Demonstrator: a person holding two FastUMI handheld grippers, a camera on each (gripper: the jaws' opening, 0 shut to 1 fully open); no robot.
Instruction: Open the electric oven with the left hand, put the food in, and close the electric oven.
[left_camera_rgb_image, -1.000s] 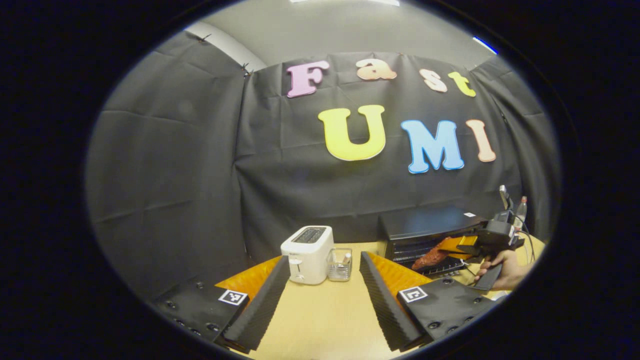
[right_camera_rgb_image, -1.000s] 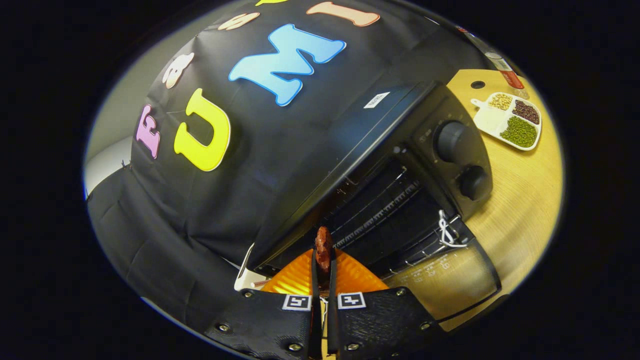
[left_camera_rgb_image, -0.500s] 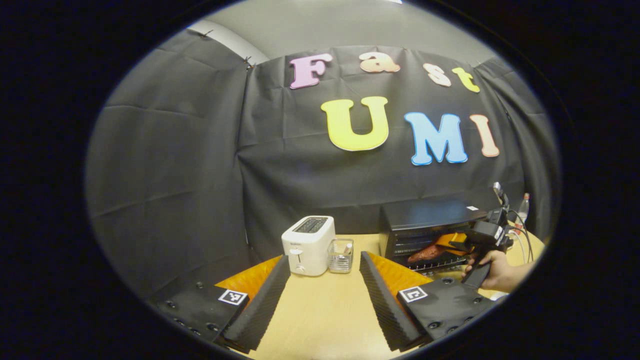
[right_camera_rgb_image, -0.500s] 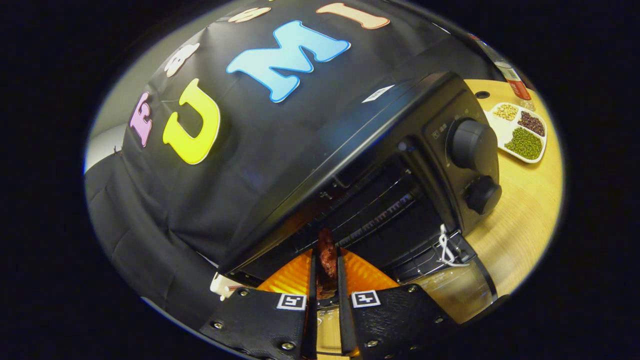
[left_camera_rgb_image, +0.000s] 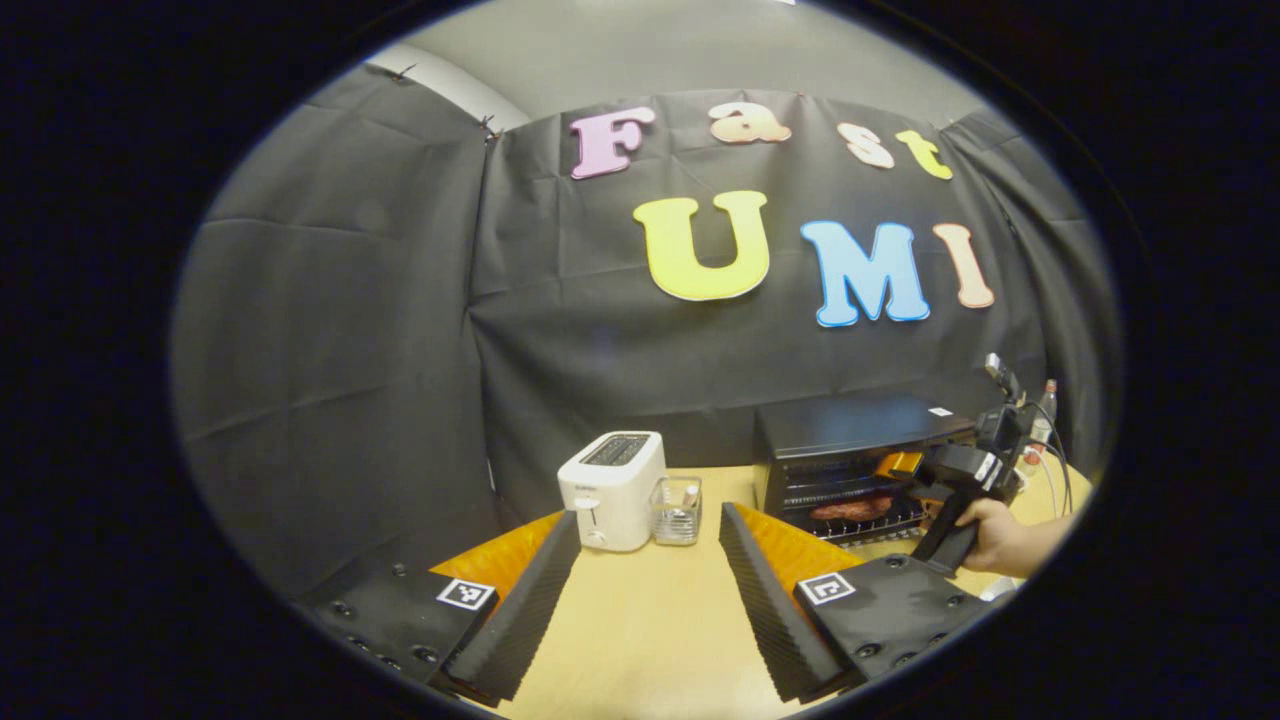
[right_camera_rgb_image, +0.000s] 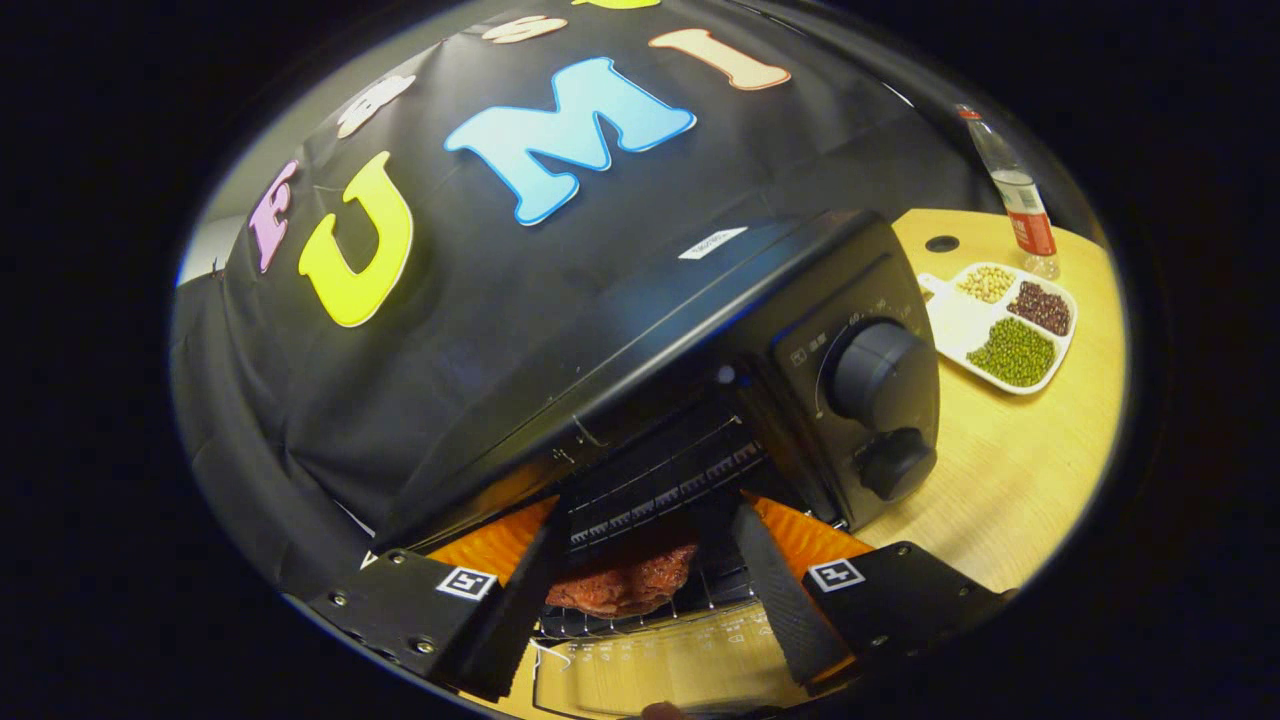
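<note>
Desk (left_camera_rgb_image: 640, 620): bare stretch ahead of left hand-held gripper (left_camera_rgb_image: 648, 590), fingers spread wide, holding nothing. Oven (right_camera_rgb_image: 700, 330) at back right, door (right_camera_rgb_image: 650, 670) down, mouth open. Toaster (left_camera_rgb_image: 612, 488) and small glass holder (left_camera_rgb_image: 678, 508) beside it, well left of oven. Right hand-held gripper (right_camera_rgb_image: 648, 585) at oven mouth, fingers apart. Meat (right_camera_rgb_image: 625, 585) lies on oven rack between them, touch unclear. Bean tray (right_camera_rgb_image: 1005, 325) near right edge.

Even overhead room light, no hard shadows. Fisheye bending grows toward every edge. A soft blue sheen sits on the oven (right_camera_rgb_image: 700, 290) top, near twelve o'clock; focus stays fairly sharp.
</note>
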